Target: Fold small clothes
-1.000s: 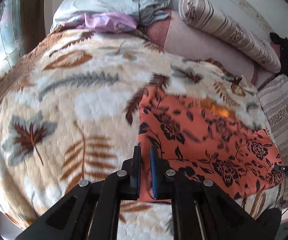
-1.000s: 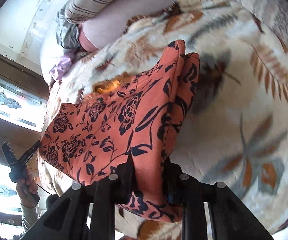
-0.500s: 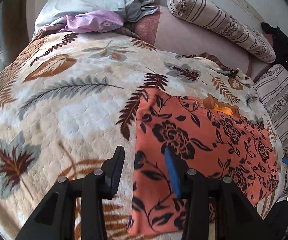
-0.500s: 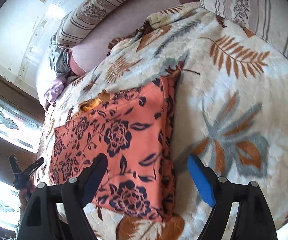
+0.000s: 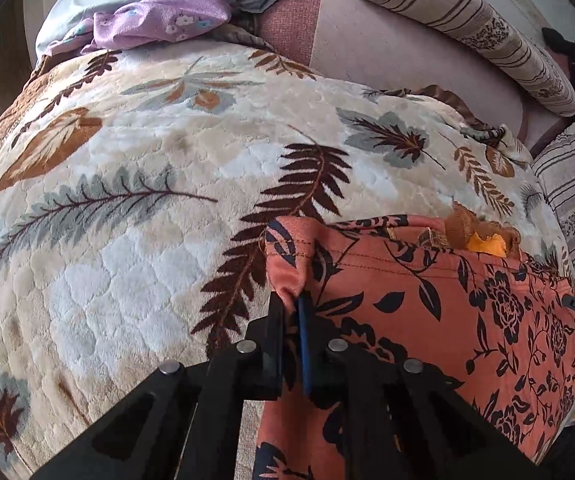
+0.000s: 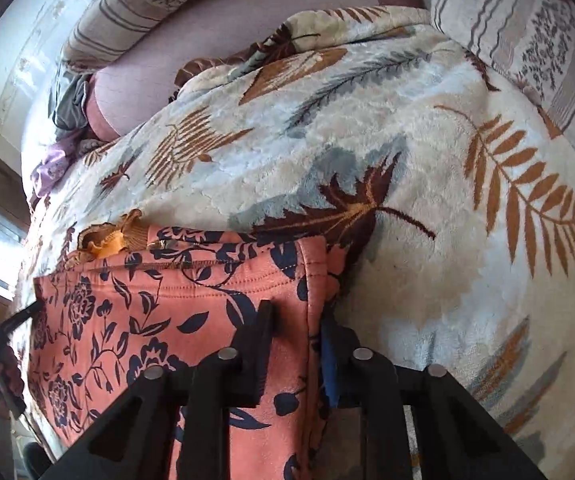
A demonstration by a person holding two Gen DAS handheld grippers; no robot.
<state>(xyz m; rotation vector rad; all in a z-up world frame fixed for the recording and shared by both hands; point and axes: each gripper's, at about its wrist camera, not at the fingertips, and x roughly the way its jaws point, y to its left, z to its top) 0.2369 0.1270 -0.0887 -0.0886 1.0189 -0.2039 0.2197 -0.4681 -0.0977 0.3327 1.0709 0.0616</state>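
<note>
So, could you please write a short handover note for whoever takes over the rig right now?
Left gripper: jaws shut on a pinch at the left edge of the orange floral garment.
Right gripper: jaws shut on its right edge.
The garment lies flat on the leaf-print blanket, a yellow-brown frill showing at its far edge.
Done: both side edges gripped.
Left: probably lift and make the next fold, then release.

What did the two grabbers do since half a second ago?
Both were open over the orange flowered cloth. The left gripper has now closed its fingers on the cloth's left edge, and the right gripper on its right edge. The cloth stays folded flat on the leaf blanket.
</note>
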